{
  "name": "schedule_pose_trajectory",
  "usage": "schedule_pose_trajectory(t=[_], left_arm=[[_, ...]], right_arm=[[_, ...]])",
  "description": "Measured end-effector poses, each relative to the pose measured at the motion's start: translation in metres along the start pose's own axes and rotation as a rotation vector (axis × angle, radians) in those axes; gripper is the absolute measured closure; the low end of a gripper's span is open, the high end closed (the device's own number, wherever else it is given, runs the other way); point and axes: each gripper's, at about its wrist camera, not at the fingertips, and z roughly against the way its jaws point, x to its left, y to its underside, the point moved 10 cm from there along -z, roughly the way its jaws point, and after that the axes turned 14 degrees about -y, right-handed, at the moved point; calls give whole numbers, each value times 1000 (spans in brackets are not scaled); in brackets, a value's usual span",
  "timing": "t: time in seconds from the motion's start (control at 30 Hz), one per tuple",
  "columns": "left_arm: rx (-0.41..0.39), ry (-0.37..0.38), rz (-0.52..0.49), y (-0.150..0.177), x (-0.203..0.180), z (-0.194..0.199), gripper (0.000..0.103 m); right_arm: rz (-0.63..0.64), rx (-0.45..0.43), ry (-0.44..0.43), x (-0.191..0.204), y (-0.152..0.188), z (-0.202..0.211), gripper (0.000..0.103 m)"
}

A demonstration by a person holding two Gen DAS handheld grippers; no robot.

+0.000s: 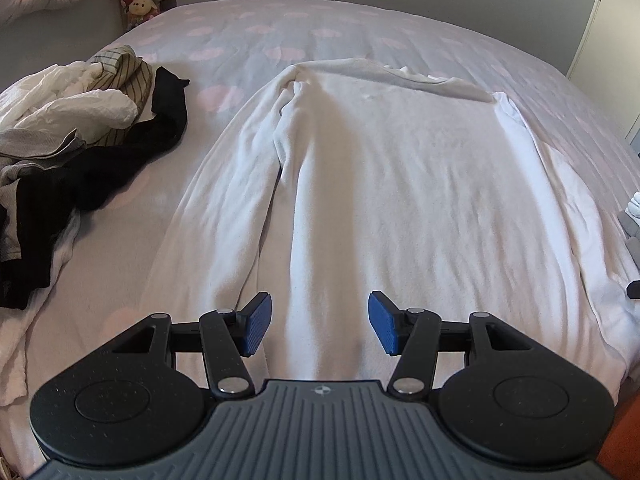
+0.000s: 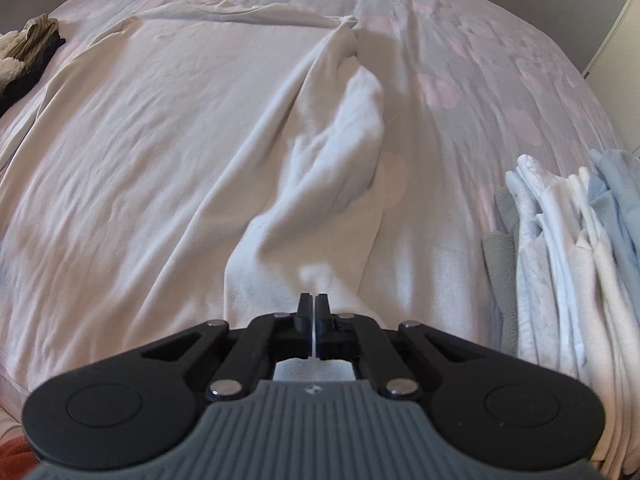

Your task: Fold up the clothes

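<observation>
A white long-sleeved top (image 1: 400, 184) lies spread flat on the bed, collar at the far end. Its left sleeve (image 1: 236, 184) lies along its side. My left gripper (image 1: 320, 328) is open and empty, just above the top's near hem. In the right wrist view the top (image 2: 160, 152) fills the left and middle. My right gripper (image 2: 314, 306) is shut on the cuff end of the right sleeve (image 2: 332, 168), which runs bunched and raised from the shoulder down to the jaws.
The bed (image 1: 320, 28) has a pale sheet with pink spots. A heap of unfolded white, striped and black clothes (image 1: 80, 120) lies at the left. A stack of folded white and light blue clothes (image 2: 580, 260) sits at the right.
</observation>
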Motion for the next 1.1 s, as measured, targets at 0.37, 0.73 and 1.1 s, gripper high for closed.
schedule_pose_trajectory(t=[0.37, 0.73, 1.1], left_arm=[[-3, 2, -13, -1, -3, 1, 51], [6, -4, -17, -1, -4, -1, 51], [6, -15, -30, -1, -5, -2, 51]], right_arm=[[-34, -30, 202, -88, -18, 47, 102], [-70, -43, 217, -122, -6, 50, 99], [-18, -8, -115, -24, 3, 44, 78]])
